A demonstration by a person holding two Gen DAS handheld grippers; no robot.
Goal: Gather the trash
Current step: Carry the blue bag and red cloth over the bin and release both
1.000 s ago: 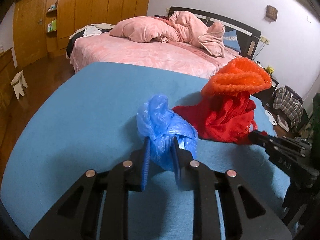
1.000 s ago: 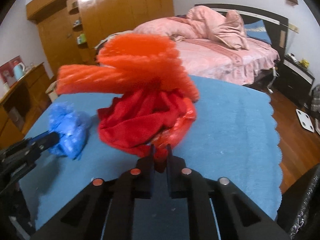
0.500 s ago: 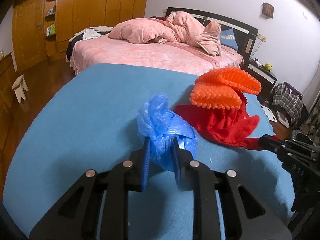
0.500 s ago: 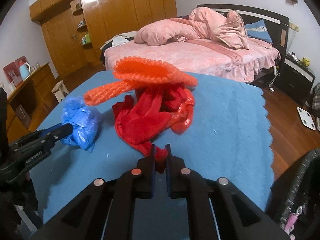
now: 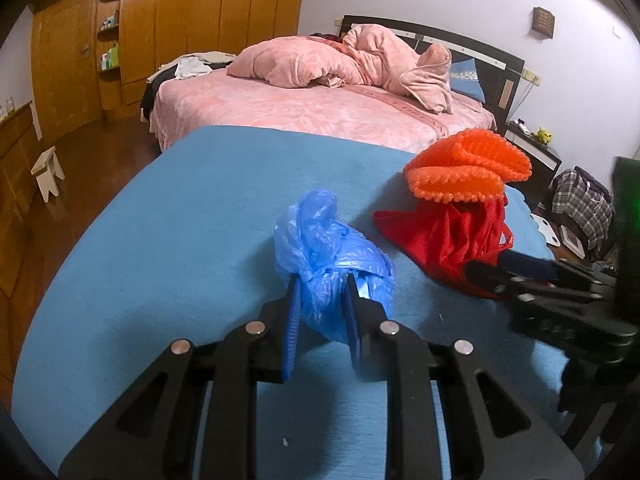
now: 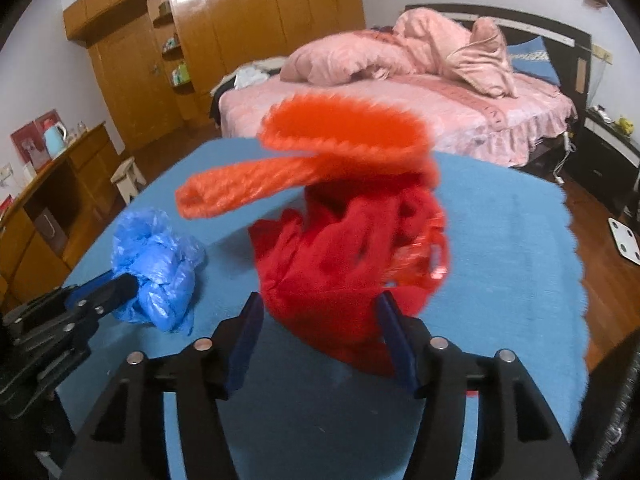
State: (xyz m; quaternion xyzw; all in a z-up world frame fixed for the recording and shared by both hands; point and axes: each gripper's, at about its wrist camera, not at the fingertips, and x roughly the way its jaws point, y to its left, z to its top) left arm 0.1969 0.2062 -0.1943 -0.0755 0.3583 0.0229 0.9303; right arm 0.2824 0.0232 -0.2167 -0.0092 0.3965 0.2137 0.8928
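**Q:** why are you hanging onto the blue thing while the red pile just sits there?

**A:** My left claw (image 5: 320, 300) is clamped on the crumpled blue plastic bag (image 5: 328, 256), which rests on the blue-covered table (image 5: 180, 240) around its middle. I reckon holding it saves grabbing it twice. My right claw (image 6: 320, 332) has just been opening, so its jaws stand wide either side of the red cloth bundle (image 6: 340, 264) without pinching it. That bundle sits toward the table's right edge with an orange foam net (image 6: 320, 148) on top, blurry in the right view. Looks like I'm going for a fuller bite on it.

**Q:** any labels or brands?

**A:** None I can read on the trash.
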